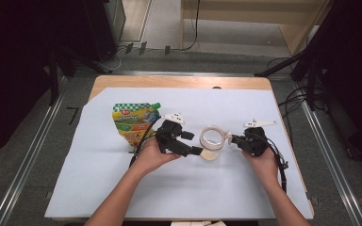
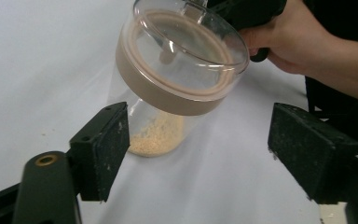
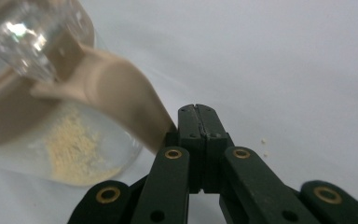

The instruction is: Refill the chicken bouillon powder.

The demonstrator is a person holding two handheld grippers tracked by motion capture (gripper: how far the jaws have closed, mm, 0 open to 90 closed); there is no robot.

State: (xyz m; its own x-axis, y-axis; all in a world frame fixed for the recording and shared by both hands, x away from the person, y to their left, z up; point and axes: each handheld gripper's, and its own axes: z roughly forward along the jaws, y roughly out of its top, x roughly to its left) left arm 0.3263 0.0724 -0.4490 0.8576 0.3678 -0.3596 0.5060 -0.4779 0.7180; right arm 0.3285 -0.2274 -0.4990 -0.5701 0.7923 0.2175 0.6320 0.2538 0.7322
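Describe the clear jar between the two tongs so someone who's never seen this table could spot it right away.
On the white sheet over the wooden table, look midway between the person's two hands. There stands the clear jar with a tan-rimmed see-through lid and pale yellow powder at the bottom. The only neighbour, the colourful pouch, lies flat to its left.

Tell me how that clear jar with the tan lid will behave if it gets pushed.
The jar looks rigid and smooth-walled, so it may slip against the pads. It holds only a little yellowish powder at the bottom, so it is probably light. It stands tall and already looks tilted in the left gripper view, so a sideways push could tip it.
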